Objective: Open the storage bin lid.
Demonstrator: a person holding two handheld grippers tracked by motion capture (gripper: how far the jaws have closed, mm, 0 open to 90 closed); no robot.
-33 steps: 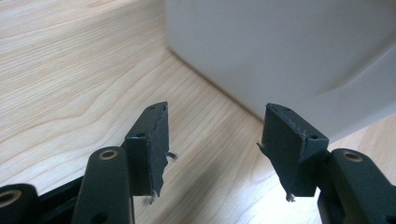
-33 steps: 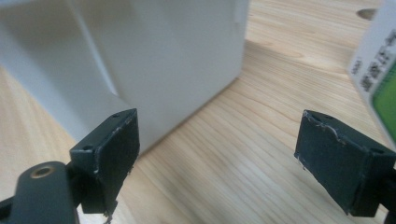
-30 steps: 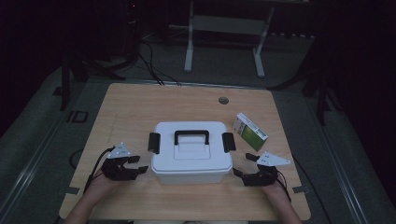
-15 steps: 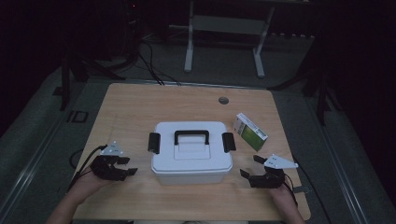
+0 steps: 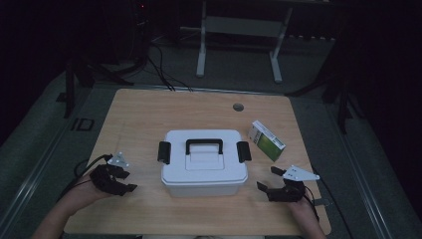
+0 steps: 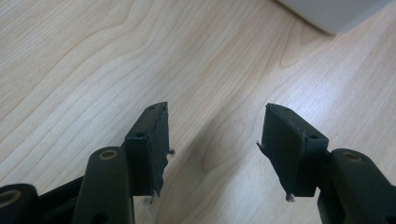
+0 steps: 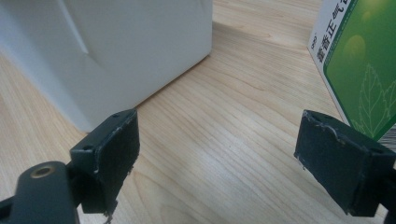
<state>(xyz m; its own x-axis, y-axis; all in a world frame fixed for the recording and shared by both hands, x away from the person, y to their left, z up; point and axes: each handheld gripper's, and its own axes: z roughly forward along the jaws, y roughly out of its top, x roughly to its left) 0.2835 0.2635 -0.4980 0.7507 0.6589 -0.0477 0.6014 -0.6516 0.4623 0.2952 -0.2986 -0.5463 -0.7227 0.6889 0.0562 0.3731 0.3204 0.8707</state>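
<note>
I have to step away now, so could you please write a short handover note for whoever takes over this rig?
Left gripper: open, empty, over bare table left of the white storage box.
Right gripper: open, empty, right of the box, in front of the green-and-white carton.
The box sits mid-table, lid on, both black side latches down, handle flat. The carton lies outside, beside the box's right end.
Done: nothing visible.
Left: probably unlatch, open and put the carton inside.
</note>
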